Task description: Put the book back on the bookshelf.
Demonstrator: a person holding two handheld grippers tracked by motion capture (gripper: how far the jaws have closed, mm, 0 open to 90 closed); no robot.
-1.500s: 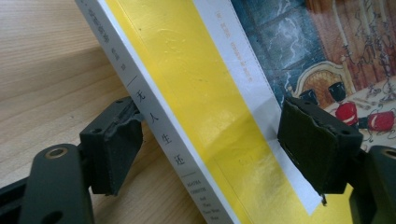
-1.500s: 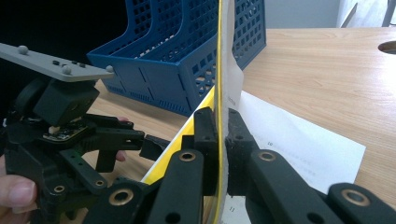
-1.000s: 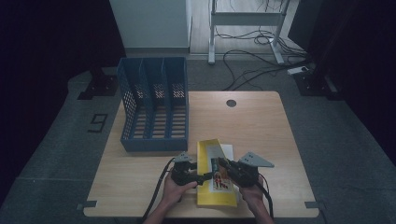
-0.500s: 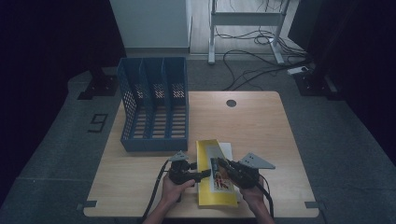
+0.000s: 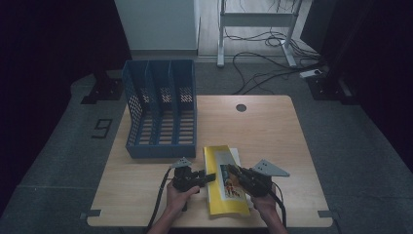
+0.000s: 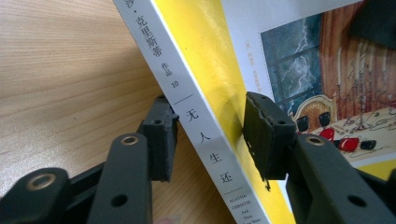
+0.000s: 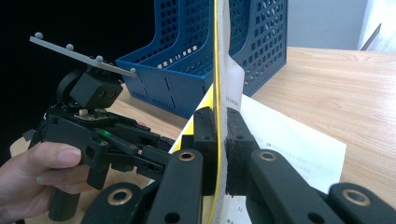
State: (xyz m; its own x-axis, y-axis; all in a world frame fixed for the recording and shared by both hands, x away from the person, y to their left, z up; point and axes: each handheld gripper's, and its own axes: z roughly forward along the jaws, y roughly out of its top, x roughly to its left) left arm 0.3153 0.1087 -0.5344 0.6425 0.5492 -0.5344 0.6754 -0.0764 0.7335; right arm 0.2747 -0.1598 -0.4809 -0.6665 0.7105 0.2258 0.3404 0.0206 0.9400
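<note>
- So we've got the yellow book (image 5: 224,180) lying near the front edge of the table (image 5: 272,126), just in front of the blue file organizer (image 5: 160,114), with a white sheet (image 7: 289,144) under it.
- Our right gripper (image 5: 238,173) is clamped tight on the book's open edge. In the right gripper view its pads pinch the yellow cover and a wad of pages together, and that edge stands up off the sheet.
- What's new: a second ago our left gripper (image 5: 207,177) sat beside the spine side with its jaws spread wide. They've just been closing, and the hand has barely moved.
- In the left gripper view the spine (image 6: 196,121) runs diagonally between the jaws: one pad is touching or nearly touching the spine's table side, and the other hovers over the yellow cover with a visible gap. So it's not a grip yet, as far as we can tell; the jaws are still partly apart around the book.
- Our read: this is a two-gripper pickup. Once the left one bites, we'd have both long edges and could stand the book up and carry it to one of the organizer's slots, which look empty.
- Watch the spine slipping out if that pad lands skewed.
</note>
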